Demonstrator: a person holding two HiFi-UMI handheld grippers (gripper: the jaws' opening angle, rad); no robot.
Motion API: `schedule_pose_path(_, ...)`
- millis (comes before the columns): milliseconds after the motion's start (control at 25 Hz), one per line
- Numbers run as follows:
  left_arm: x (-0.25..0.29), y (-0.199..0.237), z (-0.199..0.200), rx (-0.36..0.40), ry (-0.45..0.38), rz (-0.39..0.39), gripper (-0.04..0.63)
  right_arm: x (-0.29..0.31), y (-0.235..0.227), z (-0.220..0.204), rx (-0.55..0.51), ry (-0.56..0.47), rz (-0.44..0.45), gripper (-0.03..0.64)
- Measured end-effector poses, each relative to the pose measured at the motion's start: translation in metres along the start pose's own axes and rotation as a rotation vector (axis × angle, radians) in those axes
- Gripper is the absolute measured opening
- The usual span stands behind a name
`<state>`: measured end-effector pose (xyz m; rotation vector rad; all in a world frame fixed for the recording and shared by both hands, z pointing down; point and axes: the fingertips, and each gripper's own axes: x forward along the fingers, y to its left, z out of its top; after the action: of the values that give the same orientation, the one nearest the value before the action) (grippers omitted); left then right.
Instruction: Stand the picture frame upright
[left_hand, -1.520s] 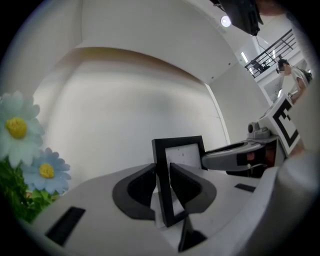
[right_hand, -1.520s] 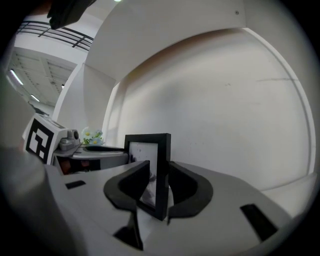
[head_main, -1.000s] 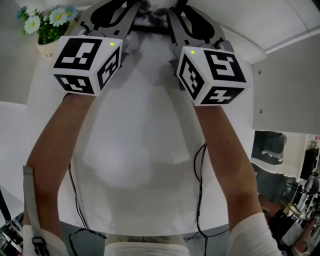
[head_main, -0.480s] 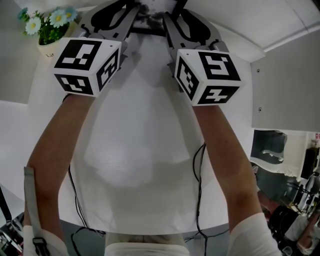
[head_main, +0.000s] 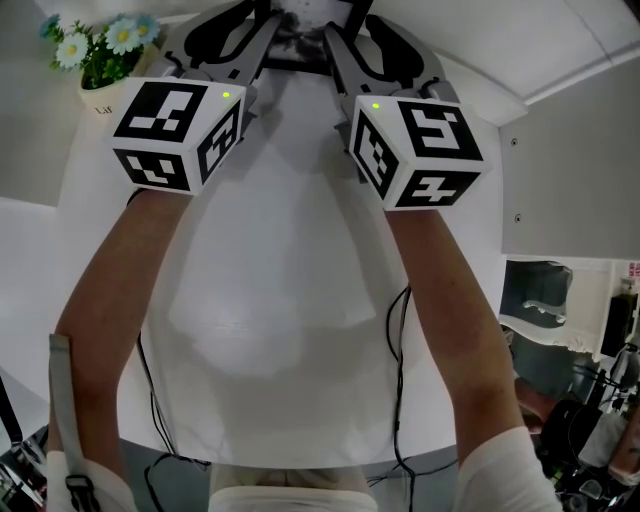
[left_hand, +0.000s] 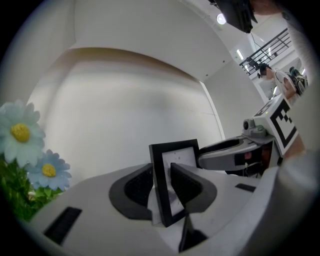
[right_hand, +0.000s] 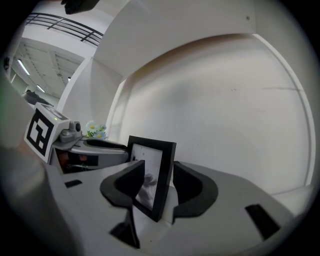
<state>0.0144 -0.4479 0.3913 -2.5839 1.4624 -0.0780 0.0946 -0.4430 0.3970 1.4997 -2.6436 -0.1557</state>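
The black, rectangular picture frame (left_hand: 179, 156) stands upright on the far side of the smooth white tabletop (head_main: 280, 300). The left tool (left_hand: 161, 172) is clamped on one edge of it. The right tool's (right_hand: 158, 169) jaws have just been opening and now flank the frame loosely. Nearby, a white pot (head_main: 95, 98) holds daisies (head_main: 100, 45).

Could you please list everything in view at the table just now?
table: one, white, round, beneath both arms.
flowers: one bunch, blue and white, in a white pot, far left.
picture frame: one, black, upright between both tongs.
cables: two, black, trailing under the forearms.
left tongs: one, grey, shut on the frame.
right tongs: one, grey, astride the frame, jaws have just been opening.
forearms: two, bare, behind the marker cubes.
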Motion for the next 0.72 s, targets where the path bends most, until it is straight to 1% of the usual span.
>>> schedule_pose_path(200,-0.001,0.006,-0.001,-0.031,0.006,0.019,0.137,-0.004,-0.003,0.0,0.002,0.004,-0.011,0.202)
schedule_pose_path(360,-0.003,0.004,-0.002,-0.025,0.01,0.014,0.152,-0.005,-0.003,-0.002,0.007,0.011,-0.017,0.215)
schedule_pose_path(480,-0.006,0.004,-0.001,-0.036,0.005,0.018,0.195,-0.009,-0.006,-0.001,0.009,0.008,-0.036,0.232)
schedule_pose_path(720,-0.018,0.003,0.002,-0.061,0.005,0.023,0.23,-0.025,-0.013,-0.001,0.039,0.009,-0.077,0.238)
